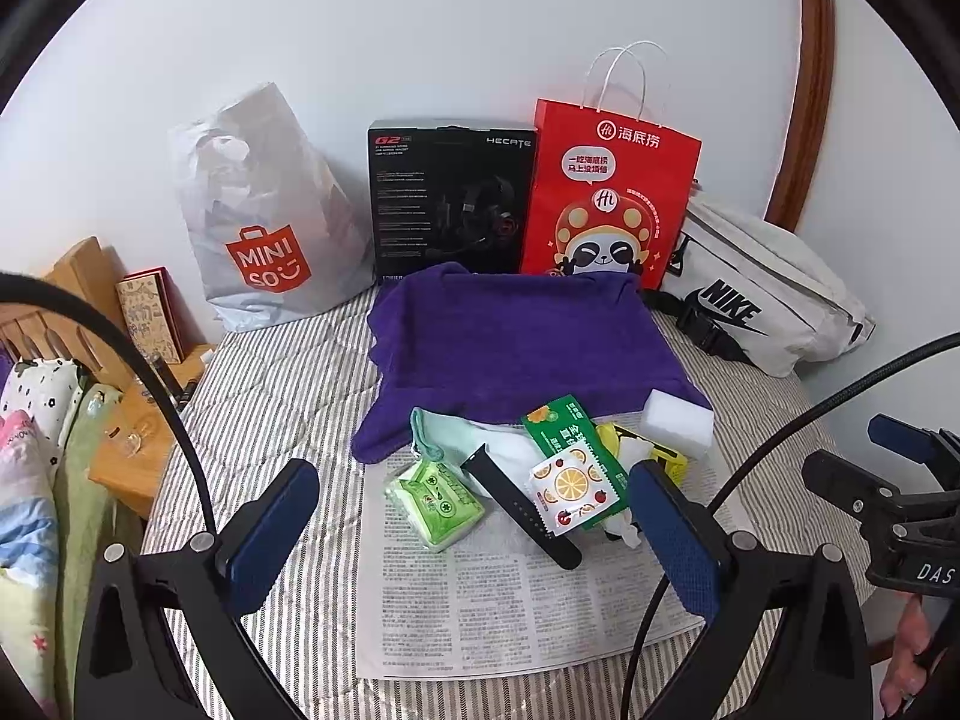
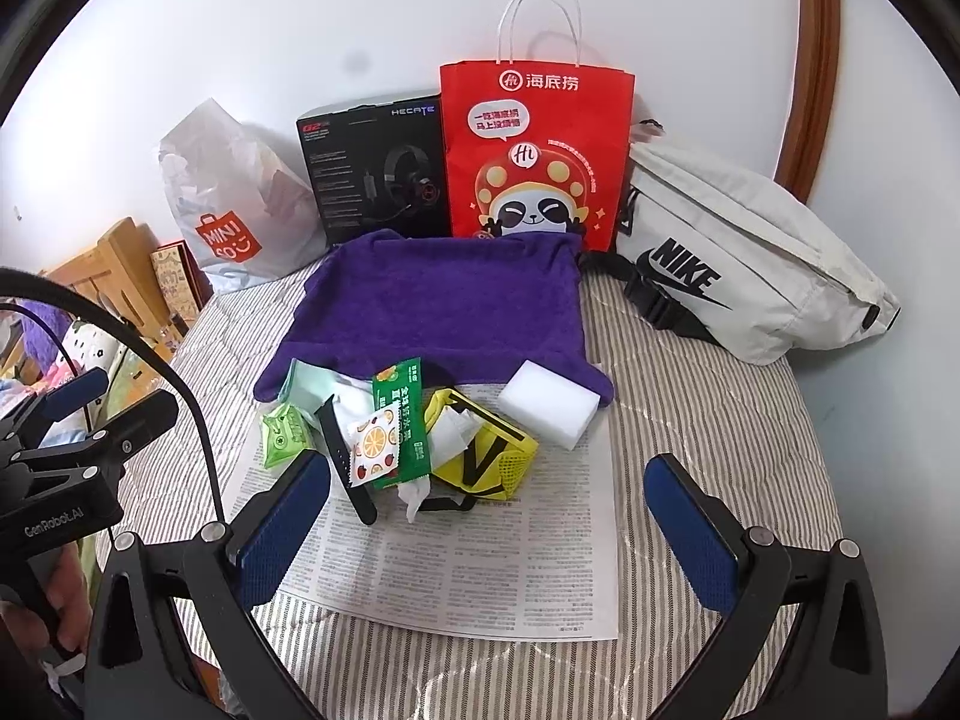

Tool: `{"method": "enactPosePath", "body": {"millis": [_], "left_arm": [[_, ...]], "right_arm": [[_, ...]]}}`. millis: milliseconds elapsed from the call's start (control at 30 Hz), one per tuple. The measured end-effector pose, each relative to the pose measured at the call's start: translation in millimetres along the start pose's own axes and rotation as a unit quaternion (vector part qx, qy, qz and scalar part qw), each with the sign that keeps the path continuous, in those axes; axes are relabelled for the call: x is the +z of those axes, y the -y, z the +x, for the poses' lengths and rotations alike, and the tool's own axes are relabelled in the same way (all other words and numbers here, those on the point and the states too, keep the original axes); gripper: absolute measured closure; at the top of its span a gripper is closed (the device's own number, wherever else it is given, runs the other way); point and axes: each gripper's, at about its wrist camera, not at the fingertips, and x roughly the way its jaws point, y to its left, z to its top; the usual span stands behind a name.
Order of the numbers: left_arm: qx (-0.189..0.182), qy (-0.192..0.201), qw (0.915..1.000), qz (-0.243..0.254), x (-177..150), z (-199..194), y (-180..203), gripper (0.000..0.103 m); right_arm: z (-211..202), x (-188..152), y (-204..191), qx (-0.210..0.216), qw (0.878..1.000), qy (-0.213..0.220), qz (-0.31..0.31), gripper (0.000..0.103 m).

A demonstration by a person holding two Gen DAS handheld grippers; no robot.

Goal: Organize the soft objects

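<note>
A purple towel [image 1: 516, 348] [image 2: 444, 306] lies spread on the striped bed. In front of it, on a newspaper sheet [image 1: 480, 618] [image 2: 480, 570], sits a small pile: a white sponge block [image 1: 681, 420] [image 2: 549, 399], a yellow mesh pouch [image 2: 486, 456], a green tissue pack [image 1: 435, 504] [image 2: 282, 435], a mint cloth [image 1: 444, 429], fruit-print sachets [image 1: 570, 486] [image 2: 375, 447] and a black watch strap [image 1: 522, 507] [image 2: 345, 468]. My left gripper [image 1: 474, 540] hangs open just short of the pile. Over the newspaper my right gripper [image 2: 489, 531] is open and holds nothing.
Along the wall stand a grey Miniso bag [image 1: 264, 222], a black headset box [image 1: 450, 198], a red paper bag [image 1: 606, 198] and a white Nike waist bag [image 1: 762, 294]. A wooden bedside stand [image 1: 138, 420] and bedding lie to the left.
</note>
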Motion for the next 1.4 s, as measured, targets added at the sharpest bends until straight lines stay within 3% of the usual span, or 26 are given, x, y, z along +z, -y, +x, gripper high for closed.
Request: {"method": "enactPosePath", "body": {"millis": [1067,1233,1400], "left_arm": [[-0.011,0.002,0.9999,0.003,2.4,2.3,-1.4,0.0],[-0.013,-0.003,0.9999,0.001,0.2,14.3,-6.7,0.0],[-0.014,-0.034,0.9993,-0.006,-5.8,41.7,-19.1,0.0]], "right_arm": [[3.4,1.0,-0.7,0.002,1.0,-0.002,0.002,0.0],[12.1,2.1,3.5,0.007,1.0,-0.001,0.005,0.0],[31.8,1.1,10.3,0.005,1.0,-0.017,0.005,0.0]]}}
